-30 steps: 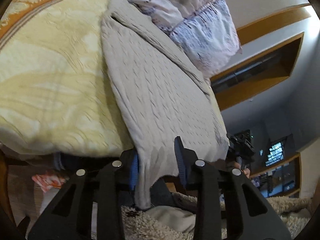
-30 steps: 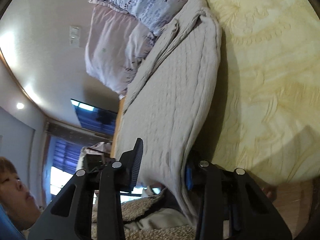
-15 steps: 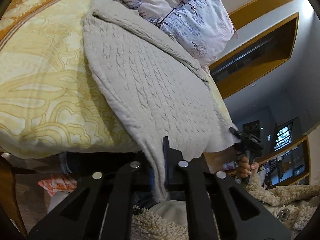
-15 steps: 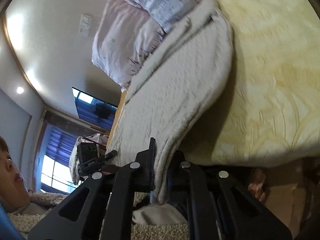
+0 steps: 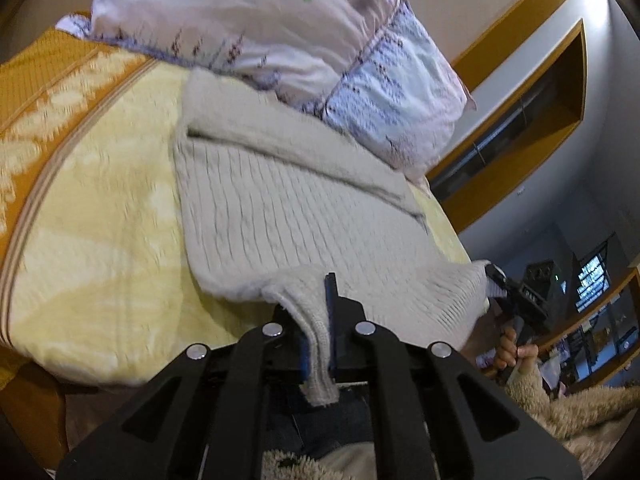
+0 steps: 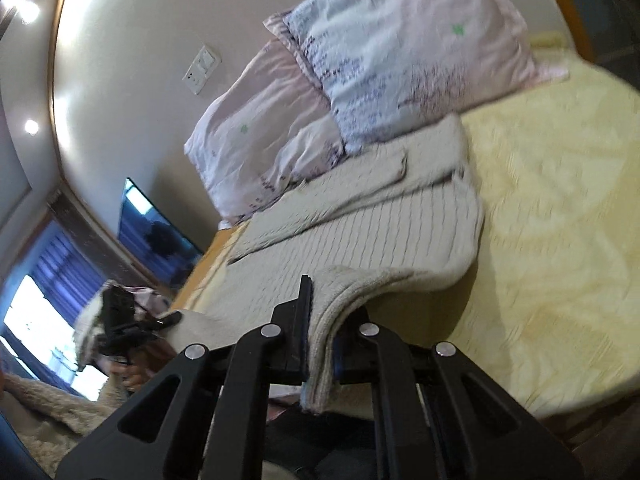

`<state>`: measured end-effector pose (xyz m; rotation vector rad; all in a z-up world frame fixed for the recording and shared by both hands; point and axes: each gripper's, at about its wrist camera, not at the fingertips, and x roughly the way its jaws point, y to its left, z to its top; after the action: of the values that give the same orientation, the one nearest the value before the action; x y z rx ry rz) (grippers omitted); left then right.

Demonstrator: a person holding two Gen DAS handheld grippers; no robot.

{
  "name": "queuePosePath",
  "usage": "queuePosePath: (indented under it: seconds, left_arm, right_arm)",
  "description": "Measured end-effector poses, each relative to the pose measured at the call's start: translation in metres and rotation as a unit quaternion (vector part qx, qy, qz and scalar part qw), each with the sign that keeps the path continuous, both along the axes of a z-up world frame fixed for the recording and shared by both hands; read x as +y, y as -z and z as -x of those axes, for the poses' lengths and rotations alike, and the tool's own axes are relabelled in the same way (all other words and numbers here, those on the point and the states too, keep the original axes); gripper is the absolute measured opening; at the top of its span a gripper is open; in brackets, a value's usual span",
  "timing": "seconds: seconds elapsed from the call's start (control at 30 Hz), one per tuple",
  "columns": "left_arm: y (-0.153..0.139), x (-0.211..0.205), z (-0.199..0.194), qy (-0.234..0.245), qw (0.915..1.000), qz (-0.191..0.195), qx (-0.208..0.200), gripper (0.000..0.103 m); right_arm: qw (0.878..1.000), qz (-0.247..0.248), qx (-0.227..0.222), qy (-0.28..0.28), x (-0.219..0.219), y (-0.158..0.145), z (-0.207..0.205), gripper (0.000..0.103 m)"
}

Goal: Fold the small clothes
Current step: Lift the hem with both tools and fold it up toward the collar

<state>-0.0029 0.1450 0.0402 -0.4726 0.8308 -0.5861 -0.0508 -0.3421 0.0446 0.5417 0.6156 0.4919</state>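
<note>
We see warm indoor light, glaring ceiling spots (image 6: pixel 18 4) far left, motion blur throughout, and fisheye-bent dark edges.

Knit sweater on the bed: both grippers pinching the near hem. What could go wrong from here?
1. The left gripper and the right gripper each pinch only a narrow bit of the sweater hem; the thick knit could slip out during the fold.
2. The sweater's far end lies against the pillows; folding forward may drag or bunch it there.
3. The folded-in sleeve lies loose on top and could slide askew.
</note>
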Motion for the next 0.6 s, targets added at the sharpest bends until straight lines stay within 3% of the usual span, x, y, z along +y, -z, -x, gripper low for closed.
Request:
queuePosePath:
  seconds: [0.37, 0.6]
  left_arm:
    - [-0.054, 0.003, -0.068, -0.063, 0.9954, -0.035, -0.063, 0.006]
    - [-0.079, -0.009, -0.118, -0.074, 0.9911, -0.065, -0.089, 0.006]
  right_arm:
    - [0.985, 0.113, -0.104, 0.081, 0.014, -0.048, -0.033, 0.008]
    - [0.977, 0.145, -0.115, 0.102, 0.022, -0.063, -0.073, 0.008]
